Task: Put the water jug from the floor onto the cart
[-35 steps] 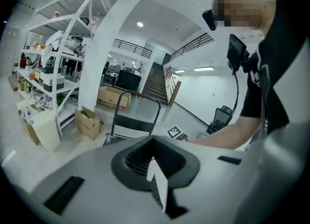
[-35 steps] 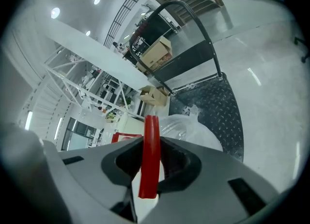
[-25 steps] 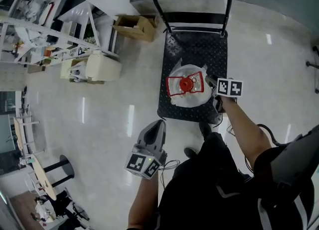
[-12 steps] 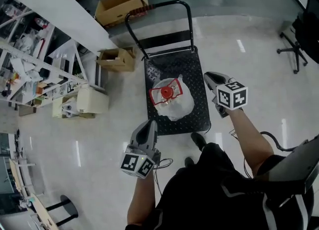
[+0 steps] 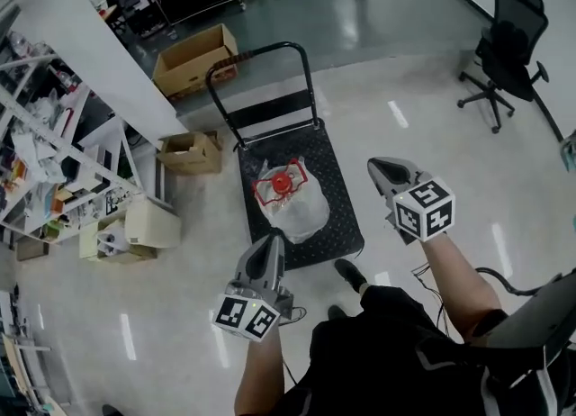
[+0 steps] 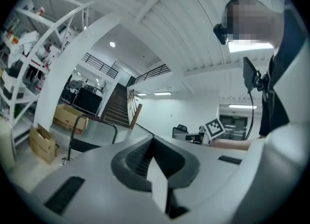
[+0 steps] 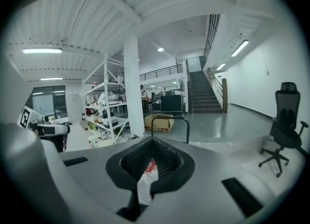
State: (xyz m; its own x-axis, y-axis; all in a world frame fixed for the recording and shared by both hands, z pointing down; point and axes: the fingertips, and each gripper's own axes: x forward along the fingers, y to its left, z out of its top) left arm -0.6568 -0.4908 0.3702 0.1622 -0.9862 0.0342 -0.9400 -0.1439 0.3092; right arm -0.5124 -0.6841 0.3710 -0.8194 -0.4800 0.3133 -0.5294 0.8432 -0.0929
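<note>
The water jug, clear with a red cap and red handle frame, stands on the black deck of the cart, apart from both grippers. My right gripper hangs high to the right of the cart; its jaws have just closed with nothing between them. My left gripper is held above the floor in front of the cart's near edge, jaws together and empty. In the right gripper view the jug shows low beneath the right gripper. The left gripper points level toward the stairs.
The cart's push handle is at its far end. Cardboard boxes and a white box lie left of the cart, beside cluttered shelving. An office chair stands at the far right.
The right gripper has come away from the jug's side and risen. The left gripper has risen too. The head view has pulled up and back, so the cart looks smaller.
</note>
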